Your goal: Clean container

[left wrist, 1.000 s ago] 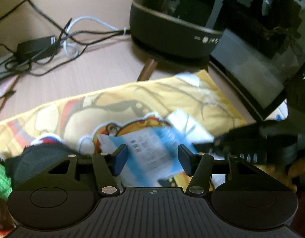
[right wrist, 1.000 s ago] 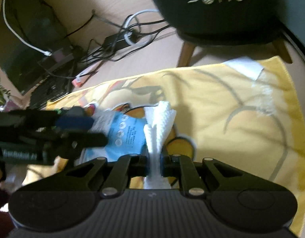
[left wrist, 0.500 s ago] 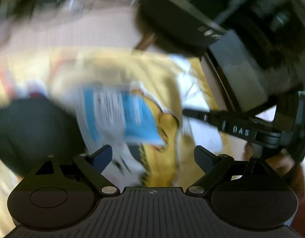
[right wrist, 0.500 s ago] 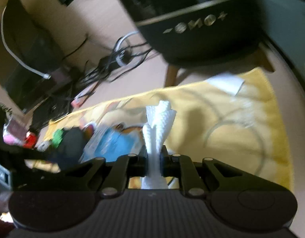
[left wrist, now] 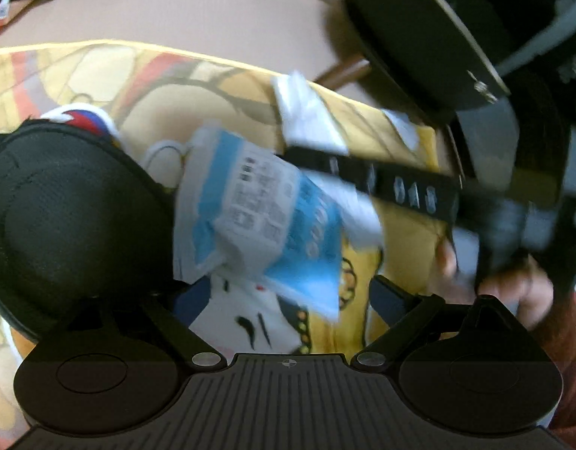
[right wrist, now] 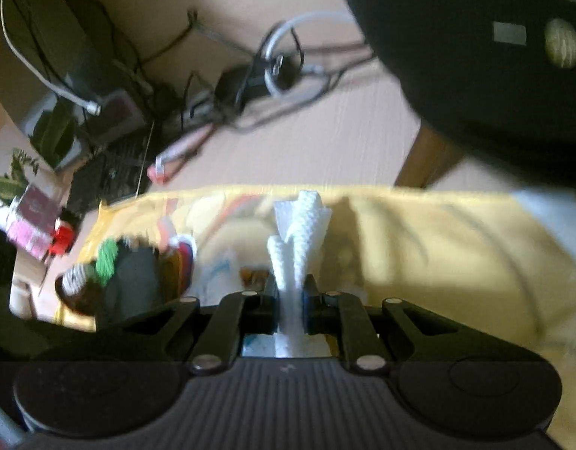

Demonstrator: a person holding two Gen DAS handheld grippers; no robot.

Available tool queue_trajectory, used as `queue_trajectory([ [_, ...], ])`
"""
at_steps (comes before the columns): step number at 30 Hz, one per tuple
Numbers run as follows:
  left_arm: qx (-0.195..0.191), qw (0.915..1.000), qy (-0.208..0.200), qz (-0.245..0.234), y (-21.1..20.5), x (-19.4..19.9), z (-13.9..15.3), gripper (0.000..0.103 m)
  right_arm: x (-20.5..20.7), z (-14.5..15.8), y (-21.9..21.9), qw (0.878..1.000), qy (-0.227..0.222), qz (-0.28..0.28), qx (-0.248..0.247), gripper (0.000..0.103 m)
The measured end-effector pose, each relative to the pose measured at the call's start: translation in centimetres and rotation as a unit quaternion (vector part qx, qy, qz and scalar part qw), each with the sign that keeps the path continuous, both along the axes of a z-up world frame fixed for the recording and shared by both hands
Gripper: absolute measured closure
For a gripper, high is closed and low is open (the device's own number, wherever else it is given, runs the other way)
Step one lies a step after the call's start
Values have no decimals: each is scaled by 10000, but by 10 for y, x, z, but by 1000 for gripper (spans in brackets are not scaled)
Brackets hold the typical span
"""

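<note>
Now R tongs (right wrist: 291,296) tight on tissue (right wrist: 299,240)

A pale wooden desktop (right wrist: 348,138) carries a yellow printed cloth (right wrist: 438,247) spread over its near part. Toward the far left corner lies a tangle of black and white cables (right wrist: 273,75), with a green potted plant (right wrist: 51,131) beside it. A dark rounded speaker (right wrist: 486,56) on wooden legs stands at the far right, in soft daylight.

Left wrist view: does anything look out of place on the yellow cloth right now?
The blue-and-white packet lies crumpled and askew on the yellow cloth, against the black case. A loose white tissue lies beyond it. The view is blurred.
</note>
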State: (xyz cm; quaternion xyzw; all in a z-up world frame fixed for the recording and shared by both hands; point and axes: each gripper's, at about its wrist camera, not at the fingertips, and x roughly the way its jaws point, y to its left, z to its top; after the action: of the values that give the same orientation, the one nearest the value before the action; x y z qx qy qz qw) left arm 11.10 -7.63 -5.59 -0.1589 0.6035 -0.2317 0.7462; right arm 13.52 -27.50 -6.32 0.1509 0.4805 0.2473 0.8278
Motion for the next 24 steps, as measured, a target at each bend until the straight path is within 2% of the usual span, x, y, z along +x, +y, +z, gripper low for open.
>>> queue_trajectory([
  [2, -15, 10000, -10, 7, -2, 2, -1, 6, -21, -2, -8, 9998, 104, -27, 154, 90],
  [5, 289, 9983, -330, -388, -19, -3, 3, 6, -42, -4, -30, 9968, 414, -295, 619, 90],
  [7, 389, 9966, -504, -515, -27, -7, 3, 5, -55, -4, -41, 9944, 438, -427, 865, 90],
  [9, 426, 9956, -619, -556, -29, -9, 5, 6, -64, 2, -51, 9939, 313, -658, 829, 90],
  [11, 592, 9932, -805, -595, -28, -9, 8, 37, -73, 9, -63, 9922, 141, -948, 795, 90],
  [12, 641, 9920, -849, -674, -30, -8, 9, 42, -76, 13, -70, 9907, 54, -1095, 809, 89],
  [13, 668, 9911, -893, -725, -31, -6, 12, 43, -78, 17, -76, 9894, -15, -1211, 801, 89],
  [15, 1024, 9796, -1359, -1069, -38, -8, 25, 43, -80, 22, -84, 9874, -134, -1399, 725, 89],
  [16, 1263, 9695, -1671, -1270, -44, -10, 32, 43, -81, 24, -85, 9871, -198, -1470, 606, 89],
  [17, 1534, 9558, -2019, -1486, -51, -14, 38, 43, -81, 27, -85, 9873, -262, -1497, 460, 89],
  [18, 1675, 9462, -2219, -1653, -57, -16, 42, 43, -82, 30, -84, 9879, -320, -1479, 348, 89],
  [19, 1645, 9432, -2279, -1772, -61, -18, 44, 43, -82, 33, -81, 9883, -374, -1433, 351, 89],
  [20, 1544, 9444, -2247, -1838, -63, -18, 44, 43, -82, 37, -78, 9887, -428, -1382, 390, 89],
  [22, 1358, 9459, -2160, -2004, -70, -23, 41, 43, -78, 45, -68, 9894, -559, -1145, 700, 89],
  [24, 1290, 9417, -2181, -2211, -81, -32, 36, 43, -71, 48, -58, 9889, -563, -912, 1034, 89],
])
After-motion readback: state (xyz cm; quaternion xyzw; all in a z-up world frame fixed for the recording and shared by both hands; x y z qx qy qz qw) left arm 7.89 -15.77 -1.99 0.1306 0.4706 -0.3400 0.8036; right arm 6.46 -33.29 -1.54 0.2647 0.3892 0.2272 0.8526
